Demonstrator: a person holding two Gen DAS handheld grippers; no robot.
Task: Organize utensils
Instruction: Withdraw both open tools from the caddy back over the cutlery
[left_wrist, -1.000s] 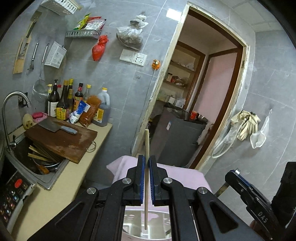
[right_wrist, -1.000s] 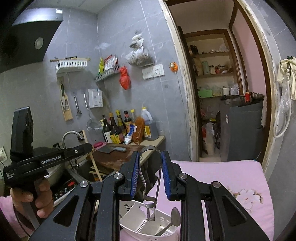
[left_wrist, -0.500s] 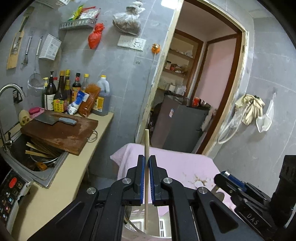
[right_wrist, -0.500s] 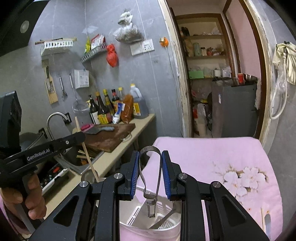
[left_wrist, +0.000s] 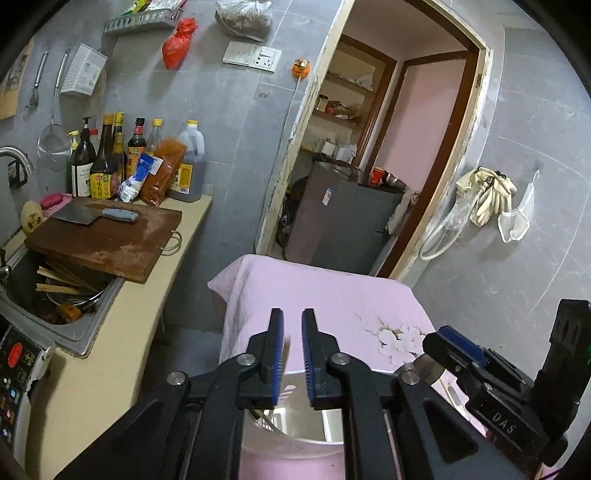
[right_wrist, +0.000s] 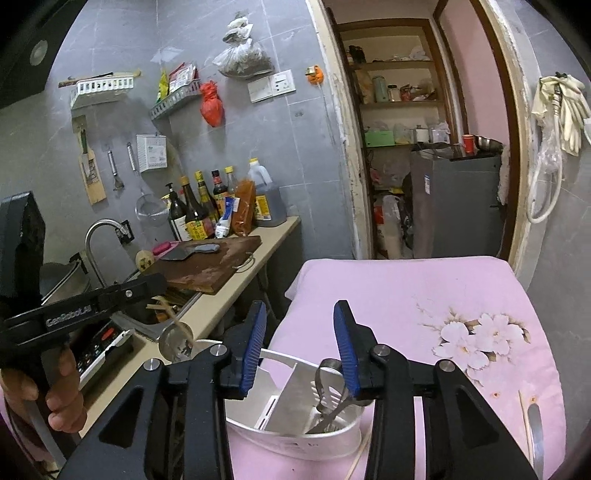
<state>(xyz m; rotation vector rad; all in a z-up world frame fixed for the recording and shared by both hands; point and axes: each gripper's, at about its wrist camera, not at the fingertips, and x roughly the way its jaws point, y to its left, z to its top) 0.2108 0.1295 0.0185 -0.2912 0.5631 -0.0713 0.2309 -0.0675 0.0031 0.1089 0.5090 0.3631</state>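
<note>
Now your left claw (left_wrist: 292, 343) hangs with its fingers slightly parted, holding nothing, right above the white holder (right_wrist: 295, 432) on the pink cloth (right_wrist: 406, 288). Your right claw (right_wrist: 300, 341) is spread wide (also empty), with the metal tongs (right_wrist: 327, 391) standing in the holder just beneath it.

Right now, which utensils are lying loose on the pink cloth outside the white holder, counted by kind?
Chopsticks: 2, the second nearer the camera
Metal utensil: 1, kind unclear
Total: 3
</note>
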